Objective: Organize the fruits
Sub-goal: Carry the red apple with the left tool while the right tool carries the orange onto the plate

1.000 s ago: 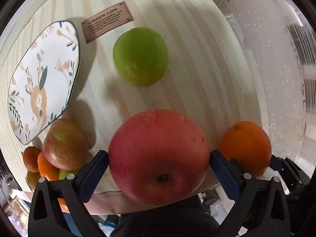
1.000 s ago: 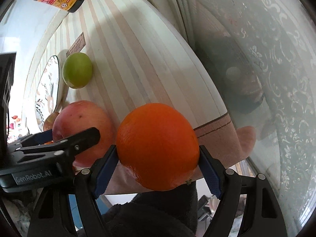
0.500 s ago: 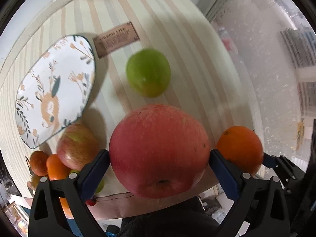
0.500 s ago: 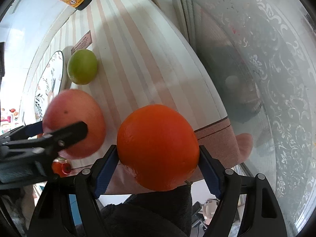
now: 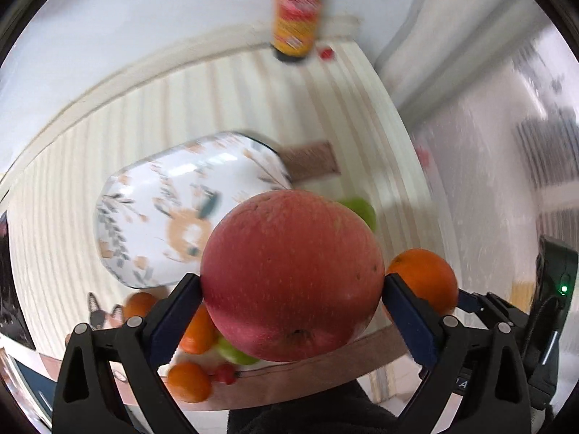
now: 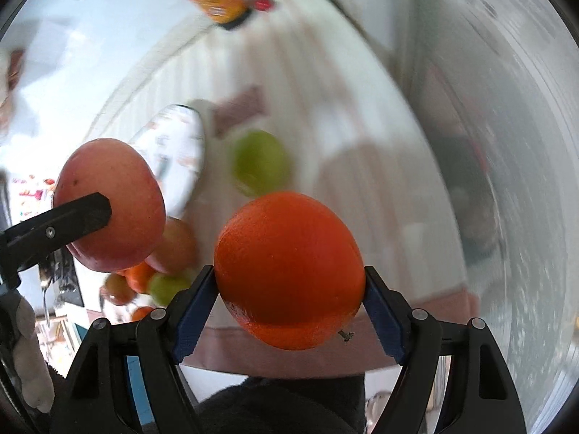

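My left gripper (image 5: 291, 307) is shut on a big red apple (image 5: 289, 275), held in the air over the near edge of a white floral plate (image 5: 163, 209). That same red apple (image 6: 108, 213) shows at the left of the right wrist view. My right gripper (image 6: 289, 300) is shut on an orange (image 6: 289, 267), lifted above the striped table (image 6: 325, 108); this orange (image 5: 423, 282) appears right of the apple in the left wrist view. A green apple (image 6: 258, 166) lies on the table beyond the orange, and it (image 5: 358, 209) peeks out behind the red apple.
A pile of small oranges (image 5: 188, 381), a cherry (image 5: 225, 374) and green fruit (image 5: 235, 352) lies at the table's near edge. A sauce bottle (image 5: 298, 11) with a red cap (image 5: 325, 52) beside it stands at the far edge. A brown label (image 5: 311, 161) lies behind the plate.
Both grippers have risen with their fruit, so the table looks farther away. The left one has moved with the red apple toward the plate. The view now takes in the bottle and the wall.
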`<action>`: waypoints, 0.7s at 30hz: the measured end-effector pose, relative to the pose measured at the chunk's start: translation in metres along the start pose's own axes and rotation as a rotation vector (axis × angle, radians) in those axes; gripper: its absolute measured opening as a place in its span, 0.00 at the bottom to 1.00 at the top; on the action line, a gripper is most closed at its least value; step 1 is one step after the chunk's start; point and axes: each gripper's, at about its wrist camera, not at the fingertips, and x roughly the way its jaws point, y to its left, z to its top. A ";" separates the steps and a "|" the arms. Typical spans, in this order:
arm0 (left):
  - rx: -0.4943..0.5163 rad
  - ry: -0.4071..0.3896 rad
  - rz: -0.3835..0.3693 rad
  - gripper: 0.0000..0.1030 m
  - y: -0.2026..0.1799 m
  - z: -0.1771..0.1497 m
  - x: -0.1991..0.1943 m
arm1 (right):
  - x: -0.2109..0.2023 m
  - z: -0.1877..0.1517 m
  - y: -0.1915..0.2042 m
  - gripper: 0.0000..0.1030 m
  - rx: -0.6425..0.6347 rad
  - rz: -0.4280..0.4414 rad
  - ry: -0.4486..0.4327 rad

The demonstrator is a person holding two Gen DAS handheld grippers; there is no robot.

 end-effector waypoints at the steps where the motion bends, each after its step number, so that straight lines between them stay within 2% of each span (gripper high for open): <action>1: -0.012 -0.009 0.003 0.98 0.009 0.005 -0.006 | -0.001 0.007 0.012 0.79 -0.019 0.016 -0.006; 3: -0.057 -0.020 0.015 0.98 0.034 0.012 -0.019 | 0.000 0.024 0.039 0.79 -0.061 0.043 -0.008; 8: -0.138 -0.006 0.069 0.98 0.090 0.021 -0.012 | 0.021 0.066 0.102 0.79 -0.166 0.069 -0.010; 13: -0.187 0.093 0.103 0.98 0.141 0.037 0.027 | 0.072 0.109 0.155 0.79 -0.241 0.051 0.061; 17: -0.222 0.177 0.107 0.98 0.168 0.046 0.063 | 0.110 0.133 0.174 0.79 -0.279 0.015 0.135; 21: -0.266 0.212 0.084 0.97 0.186 0.054 0.085 | 0.135 0.141 0.185 0.79 -0.300 -0.023 0.187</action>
